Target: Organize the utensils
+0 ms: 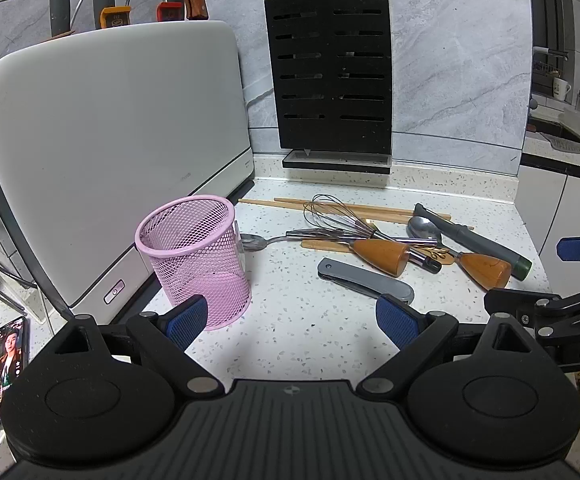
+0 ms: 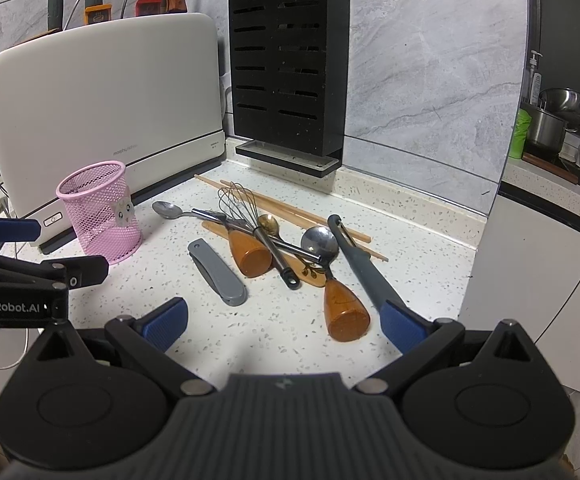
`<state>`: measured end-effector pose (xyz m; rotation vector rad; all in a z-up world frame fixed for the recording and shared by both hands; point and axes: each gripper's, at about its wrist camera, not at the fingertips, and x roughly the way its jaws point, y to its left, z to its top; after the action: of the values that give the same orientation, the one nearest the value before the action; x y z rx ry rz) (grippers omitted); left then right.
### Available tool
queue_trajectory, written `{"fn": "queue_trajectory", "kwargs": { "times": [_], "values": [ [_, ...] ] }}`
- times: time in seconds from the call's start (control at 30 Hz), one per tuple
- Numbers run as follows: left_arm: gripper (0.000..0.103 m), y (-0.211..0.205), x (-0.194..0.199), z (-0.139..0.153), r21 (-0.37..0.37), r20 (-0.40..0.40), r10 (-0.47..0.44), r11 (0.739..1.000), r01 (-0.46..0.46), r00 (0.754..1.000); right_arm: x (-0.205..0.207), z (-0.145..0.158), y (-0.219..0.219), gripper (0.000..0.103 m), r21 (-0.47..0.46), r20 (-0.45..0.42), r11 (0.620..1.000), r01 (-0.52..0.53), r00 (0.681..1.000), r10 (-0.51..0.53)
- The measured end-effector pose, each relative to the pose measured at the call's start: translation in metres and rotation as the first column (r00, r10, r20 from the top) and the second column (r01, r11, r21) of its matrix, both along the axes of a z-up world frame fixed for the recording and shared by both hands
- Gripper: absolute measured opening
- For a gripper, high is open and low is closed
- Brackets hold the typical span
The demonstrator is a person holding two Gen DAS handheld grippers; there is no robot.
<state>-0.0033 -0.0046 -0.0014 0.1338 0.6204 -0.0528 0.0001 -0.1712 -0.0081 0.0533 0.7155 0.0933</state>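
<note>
A pink mesh cup (image 1: 194,260) (image 2: 100,216) stands empty on the speckled counter (image 1: 309,332), by the white appliance. To its right lies a heap of utensils: a wire whisk (image 1: 337,216) (image 2: 246,210), steel spoons (image 1: 256,241) (image 2: 168,210), chopsticks (image 1: 290,204) (image 2: 290,210), two wooden-handled tools (image 1: 377,256) (image 2: 345,312), a grey folded tool (image 1: 365,280) (image 2: 218,272) and a dark peeler (image 1: 473,240) (image 2: 363,268). My left gripper (image 1: 295,320) is open over bare counter near the cup. My right gripper (image 2: 284,324) is open in front of the heap, holding nothing.
A white appliance (image 1: 110,152) (image 2: 102,104) fills the left. A black slotted knife block (image 1: 331,76) (image 2: 286,68) stands against the grey wall. A phone (image 1: 6,364) lies at the far left. The counter's edge drops off at the right (image 2: 469,264).
</note>
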Motion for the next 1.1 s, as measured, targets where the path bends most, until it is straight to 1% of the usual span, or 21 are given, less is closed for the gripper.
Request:
{"fn": "queue_trajectory", "kwargs": {
  "times": [0.7, 0.97, 1.0, 1.03, 1.1],
  "values": [
    [0.103, -0.001, 0.001, 0.0, -0.002, -0.004, -0.003, 1.0, 0.003, 1.0, 0.004, 0.0, 0.0, 0.1, -0.002, -0.002, 1.0, 0.0, 1.0, 0.0],
    [0.103, -0.005, 0.01, -0.006, -0.039, -0.046, -0.039, 0.999, 0.037, 0.998, 0.011, -0.005, -0.002, 0.1, -0.007, 0.006, 1.0, -0.007, 1.0, 0.007],
    [0.101, -0.006, 0.013, -0.007, -0.044, -0.054, -0.045, 0.998, 0.043, 0.998, 0.014, -0.006, -0.002, 0.1, -0.01, 0.008, 1.0, -0.014, 1.0, 0.014],
    [0.096, -0.006, 0.015, -0.007, -0.047, -0.06, -0.047, 0.998, 0.045, 0.997, 0.017, -0.01, -0.003, 0.099, -0.011, 0.007, 0.999, -0.03, 1.0, 0.03],
    [0.09, -0.008, 0.022, -0.008, -0.057, -0.079, -0.047, 0.997, 0.042, 0.996, 0.023, -0.01, -0.003, 0.095, -0.012, 0.006, 0.998, -0.06, 0.998, 0.06]
  ]
}}
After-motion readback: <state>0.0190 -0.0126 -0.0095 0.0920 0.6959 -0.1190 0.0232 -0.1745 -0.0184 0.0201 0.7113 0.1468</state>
